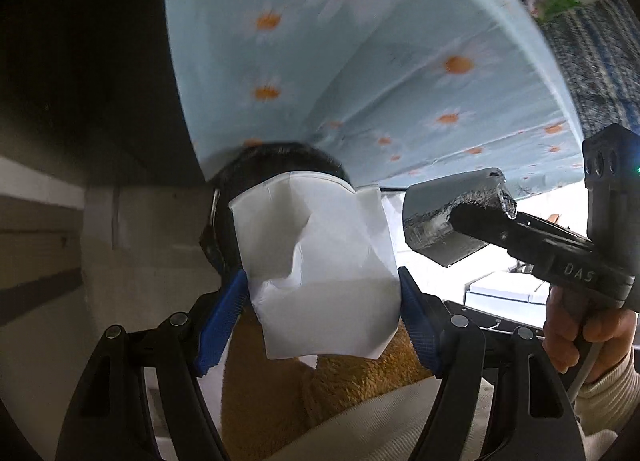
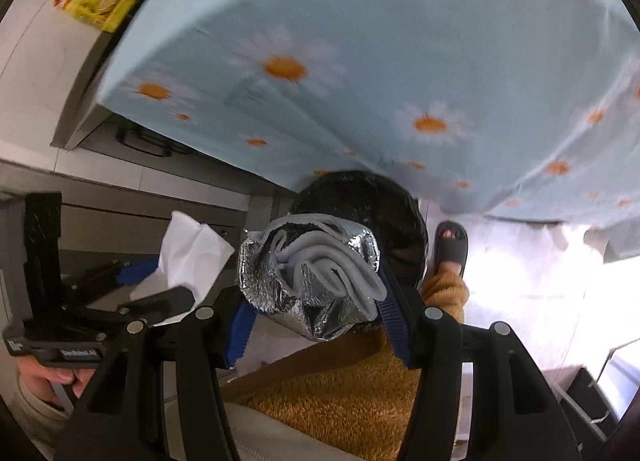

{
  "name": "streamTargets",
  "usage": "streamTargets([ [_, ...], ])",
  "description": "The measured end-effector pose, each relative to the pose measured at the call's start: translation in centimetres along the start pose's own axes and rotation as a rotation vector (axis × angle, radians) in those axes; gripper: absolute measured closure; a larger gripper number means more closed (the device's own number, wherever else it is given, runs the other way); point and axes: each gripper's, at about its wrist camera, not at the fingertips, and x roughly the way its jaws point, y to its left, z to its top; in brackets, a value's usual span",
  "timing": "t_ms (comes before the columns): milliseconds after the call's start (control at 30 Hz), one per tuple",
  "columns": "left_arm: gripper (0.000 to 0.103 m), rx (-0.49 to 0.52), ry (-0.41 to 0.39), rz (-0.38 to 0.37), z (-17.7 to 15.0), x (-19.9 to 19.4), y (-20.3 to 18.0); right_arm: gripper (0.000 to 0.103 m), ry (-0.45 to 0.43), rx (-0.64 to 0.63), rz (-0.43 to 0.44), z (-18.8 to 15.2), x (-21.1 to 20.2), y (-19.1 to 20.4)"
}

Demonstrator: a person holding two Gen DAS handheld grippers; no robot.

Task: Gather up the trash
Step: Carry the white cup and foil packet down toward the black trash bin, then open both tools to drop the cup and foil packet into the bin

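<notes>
Left wrist view: the left tongs [image 1: 324, 313] point steeply down, their two blue pads clenched on one crumpled white paper [image 1: 316, 269], which fills the middle of the picture. Directly behind the paper is the dark mouth of a black trash bag [image 1: 280, 159], mostly hidden by it. Above hangs a light blue cloth [image 1: 360, 73] printed with daisies, covering a counter edge. At right the right tongs [image 1: 460, 221] come in from the side, carrying one silver foil wad [image 1: 436, 217]; a hand [image 1: 580, 333] in a cream sleeve grips their handle. Below the paper is orange fleece clothing [image 1: 340, 385].

Right wrist view: the right tongs [image 2: 316, 301] also aim steeply down, clenched on the single silver foil wad [image 2: 312, 285], which has grey folded material bundled in it. Just behind it sits the black trash bag [image 2: 360, 197], its opening partly blocked by the wad. At left the left tongs [image 2: 160, 281] hold the white paper [image 2: 188, 257], with a hand [image 2: 44, 377] on the handle. One foot in a dark slipper [image 2: 450, 247] stands on the pale floor [image 2: 520, 281] beside the bag. A yellow package [image 2: 100, 5] lies on the floor at upper left, beyond the daisy cloth [image 2: 400, 41].
</notes>
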Motion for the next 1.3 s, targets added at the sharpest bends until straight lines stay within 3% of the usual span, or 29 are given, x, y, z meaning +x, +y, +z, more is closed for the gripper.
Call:
streamTargets([
  [200,0.031,-0.061,0.045,-0.035,-0.1,3.5,1.8,0.047,0.051,0.101,0.026,0.0,3.3,-1.9],
  [500,0.03,-0.07,0.086,-0.011,0.2,6.2,2.2,0.047,0.099,0.218,0.04,0.3,6.9,-4.6],
  [633,0.028,-0.073,0.108,0.028,0.5,6.9,2.1,0.038,0.133,0.275,0.105,0.4,7.9,-5.3],
  [667,0.025,-0.073,0.108,0.037,0.6,6.9,2.2,0.032,0.133,0.284,0.096,0.4,8.0,-5.5],
  [733,0.017,-0.069,0.099,0.048,0.8,7.0,2.3,0.03,0.128,0.313,0.105,0.6,8.0,-6.0],
  [1300,0.017,-0.061,0.062,0.048,1.2,4.7,1.6,0.03,0.101,0.331,0.099,0.1,5.2,-6.1],
])
